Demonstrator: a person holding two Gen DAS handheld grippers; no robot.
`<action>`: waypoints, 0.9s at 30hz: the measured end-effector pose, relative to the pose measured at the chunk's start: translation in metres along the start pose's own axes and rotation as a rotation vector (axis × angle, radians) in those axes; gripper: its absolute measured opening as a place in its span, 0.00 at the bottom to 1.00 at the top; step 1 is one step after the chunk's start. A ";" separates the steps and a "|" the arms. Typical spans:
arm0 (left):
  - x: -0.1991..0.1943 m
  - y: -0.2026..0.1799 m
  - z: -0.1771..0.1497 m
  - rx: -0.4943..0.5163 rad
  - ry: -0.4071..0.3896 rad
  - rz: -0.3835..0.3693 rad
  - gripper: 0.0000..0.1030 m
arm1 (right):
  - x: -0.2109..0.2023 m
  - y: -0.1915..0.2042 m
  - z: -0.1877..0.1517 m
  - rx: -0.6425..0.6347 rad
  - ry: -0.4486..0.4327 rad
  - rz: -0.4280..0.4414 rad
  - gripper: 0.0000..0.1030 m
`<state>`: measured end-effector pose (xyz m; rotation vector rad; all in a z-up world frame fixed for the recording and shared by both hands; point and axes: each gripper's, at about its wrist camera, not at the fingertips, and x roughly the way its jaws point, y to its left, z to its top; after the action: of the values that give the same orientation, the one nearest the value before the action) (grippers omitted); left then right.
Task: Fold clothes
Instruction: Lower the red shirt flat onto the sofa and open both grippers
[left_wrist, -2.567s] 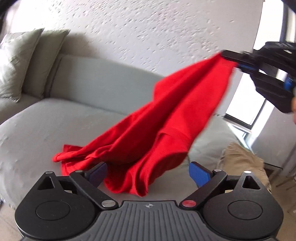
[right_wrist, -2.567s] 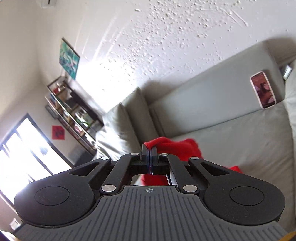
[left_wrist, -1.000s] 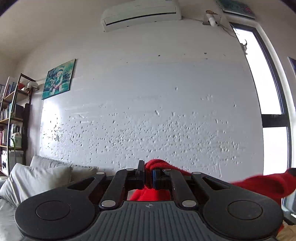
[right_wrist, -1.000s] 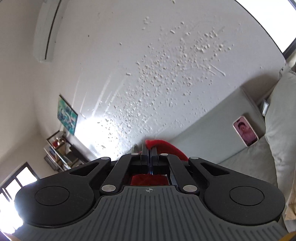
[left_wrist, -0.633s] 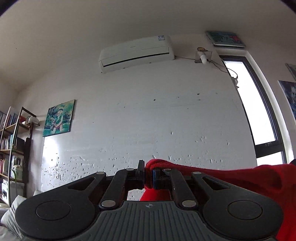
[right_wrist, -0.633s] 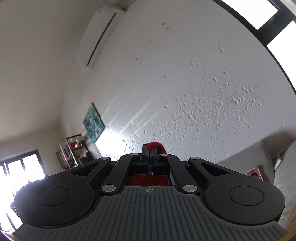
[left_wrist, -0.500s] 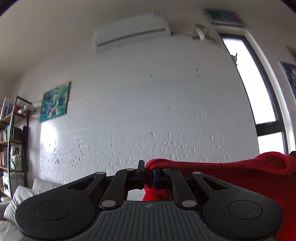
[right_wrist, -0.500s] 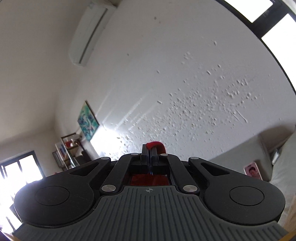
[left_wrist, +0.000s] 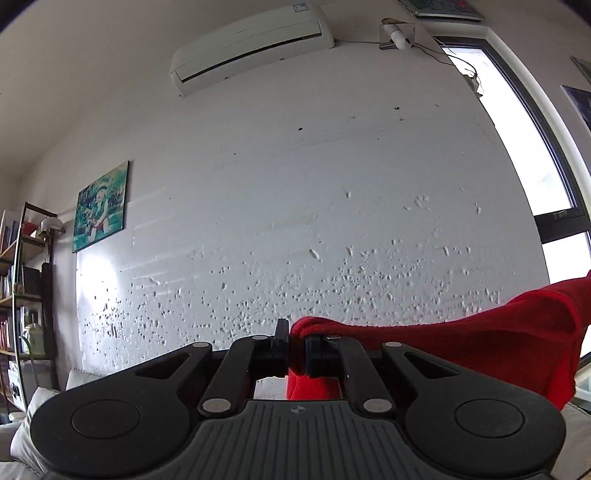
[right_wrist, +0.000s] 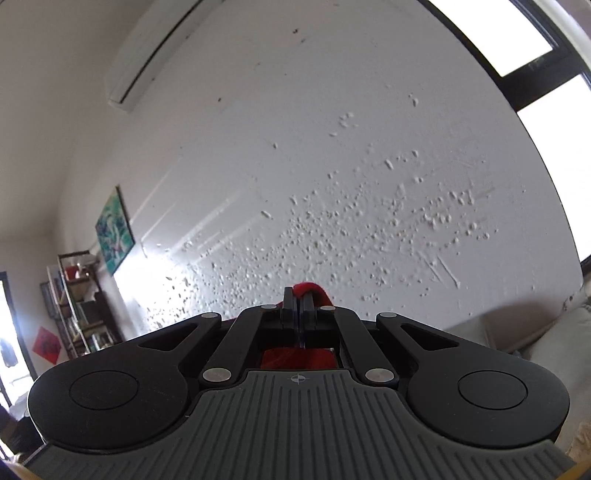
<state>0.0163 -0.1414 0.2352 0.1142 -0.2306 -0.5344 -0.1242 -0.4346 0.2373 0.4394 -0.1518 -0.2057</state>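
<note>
red cloth: red garment, soft knit look, thick rolled hem on top; bunched, draping off to the right of my left gripper and hanging below it
cloth place: held up in the air in front of the white wall, none of it seen resting on anything
left jaws: clamped on a folded edge of the garment, fabric filling the gap between my fingers
right jaws: my right gripper pressed together on another bit of the garment; only a small red loop pokes past the tips, more red shows under the linkage
cloth span: runs out of the left view's right edge, rest hidden
wall: pitted, peeling, well beyond both grippers
room above: open air up to the air conditioner high on the wall
left of wall: painting and bookshelf, well apart from the garment
right of wall: window, garment's raised edge overlaps its lower part
below: sofa cushion low left; sofa back low right in the right view
</note>
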 end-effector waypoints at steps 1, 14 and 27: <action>-0.002 -0.003 -0.014 0.007 0.035 -0.016 0.06 | -0.006 -0.002 -0.007 -0.014 0.020 -0.012 0.00; -0.067 -0.076 -0.276 0.079 0.828 -0.204 0.06 | -0.063 -0.136 -0.253 0.102 0.656 -0.443 0.00; -0.097 -0.061 -0.277 -0.050 0.962 -0.263 0.39 | -0.088 -0.140 -0.281 0.022 0.910 -0.514 0.45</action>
<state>-0.0264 -0.1306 -0.0618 0.3402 0.7444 -0.6901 -0.1786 -0.4244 -0.0844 0.5508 0.8606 -0.4865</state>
